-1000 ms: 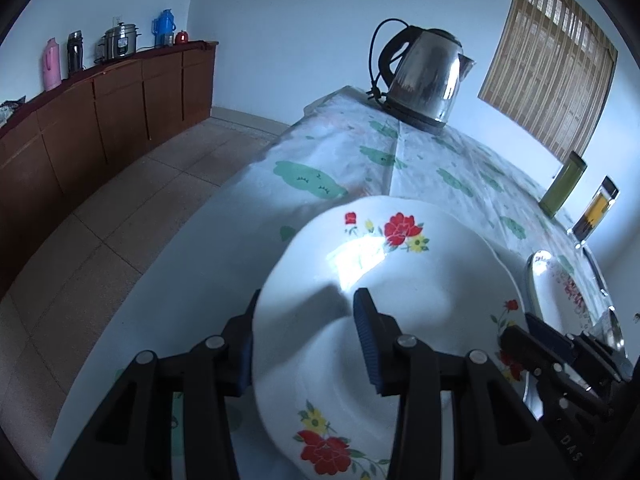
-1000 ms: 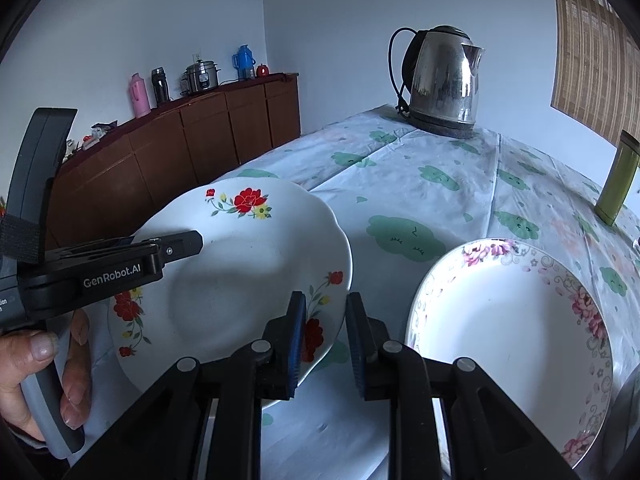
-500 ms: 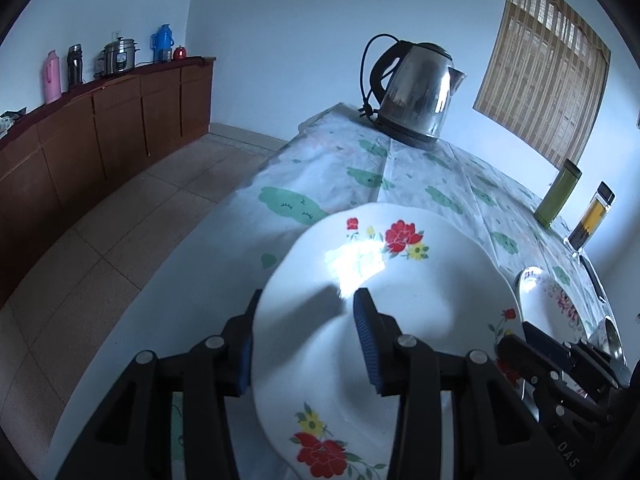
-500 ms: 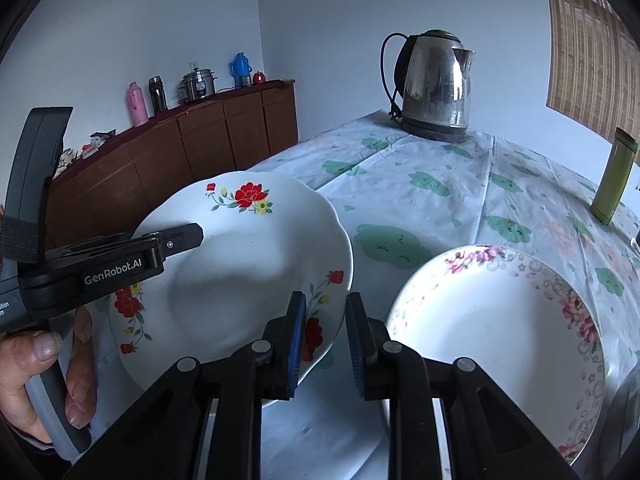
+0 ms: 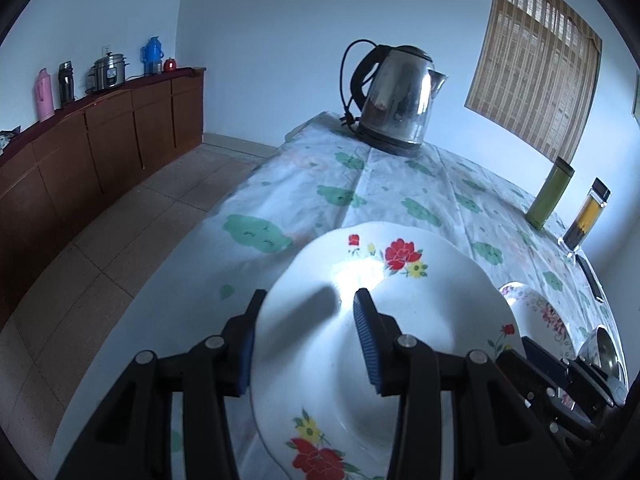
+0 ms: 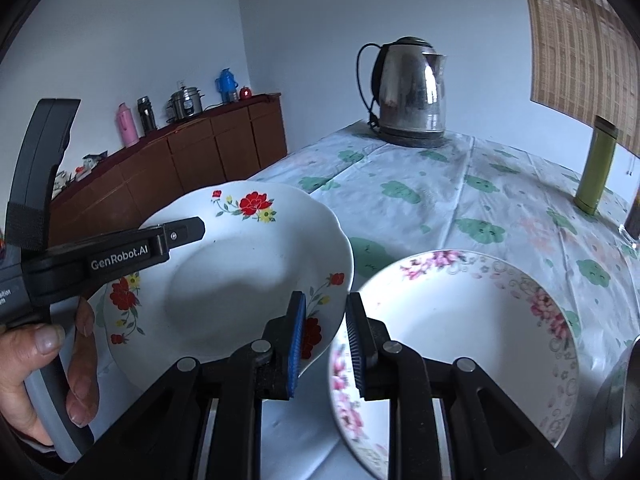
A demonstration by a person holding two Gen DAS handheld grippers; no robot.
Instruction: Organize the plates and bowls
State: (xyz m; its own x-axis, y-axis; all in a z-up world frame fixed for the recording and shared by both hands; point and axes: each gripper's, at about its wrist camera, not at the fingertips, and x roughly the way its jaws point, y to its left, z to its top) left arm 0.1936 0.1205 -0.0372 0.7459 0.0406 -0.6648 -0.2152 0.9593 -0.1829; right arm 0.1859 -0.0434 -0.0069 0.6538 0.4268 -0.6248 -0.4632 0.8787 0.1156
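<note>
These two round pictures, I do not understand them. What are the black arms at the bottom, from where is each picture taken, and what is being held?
No robot is here. A person holds a hand tool with two fingers in each hand, and a wide-angle camera on each tool looks forward along those fingers.

In the left tool's picture, the left gripper is shut on the near rim of the red-flower plate. In the right tool's picture, the right gripper grips the same plate's other edge, and the person's hand shows.

On the table lie a pink-flower plate, a kettle and a green bottle.
</note>
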